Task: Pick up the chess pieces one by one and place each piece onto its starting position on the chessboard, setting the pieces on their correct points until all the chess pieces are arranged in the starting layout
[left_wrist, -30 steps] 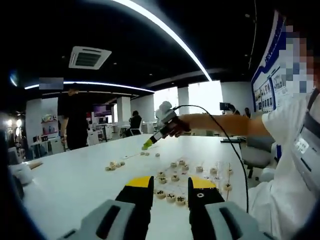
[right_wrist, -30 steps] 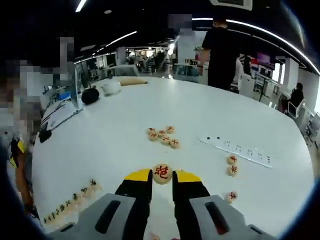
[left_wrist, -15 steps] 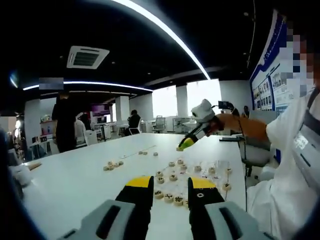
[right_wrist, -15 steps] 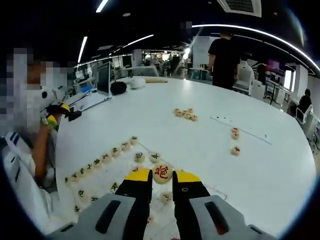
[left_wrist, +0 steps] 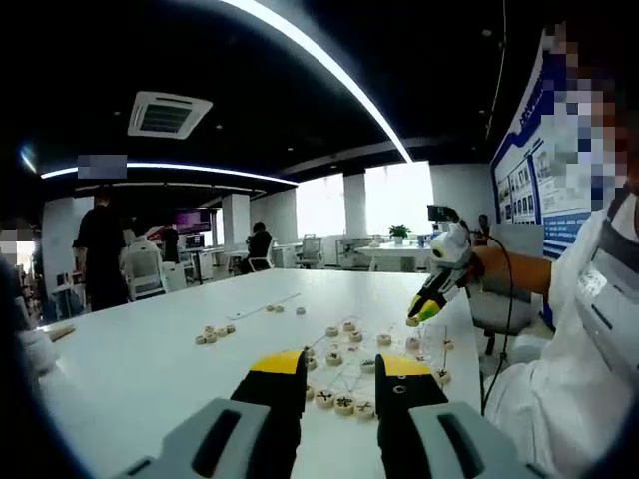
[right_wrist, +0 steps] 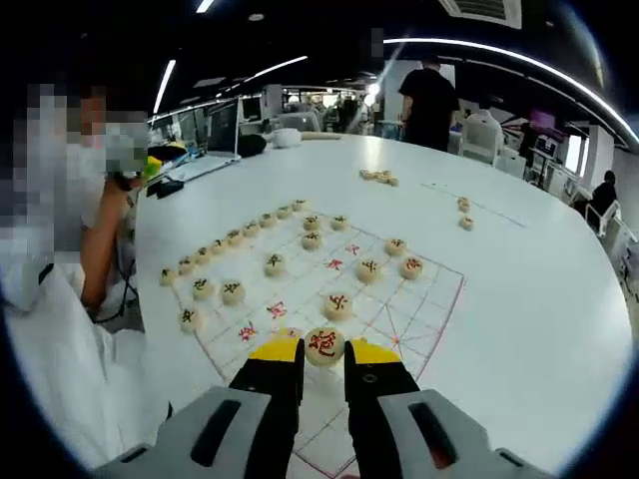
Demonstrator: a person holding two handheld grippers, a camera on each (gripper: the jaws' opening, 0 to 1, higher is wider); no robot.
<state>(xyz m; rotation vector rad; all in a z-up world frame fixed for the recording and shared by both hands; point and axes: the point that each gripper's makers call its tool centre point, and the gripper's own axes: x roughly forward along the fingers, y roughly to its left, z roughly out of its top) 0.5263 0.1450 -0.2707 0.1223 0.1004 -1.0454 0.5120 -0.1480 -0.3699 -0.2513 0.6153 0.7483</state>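
partly hidden piece (right_wrist: 323,345) between jaws.

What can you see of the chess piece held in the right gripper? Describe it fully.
The chess piece is a round, flat disc, pale cream like light wood, with a red character on its upturned face. It sits clamped between the yellow-tipped jaws of the right gripper, touched by each on one side. It hangs above the near part of the chessboard, over its red lines.
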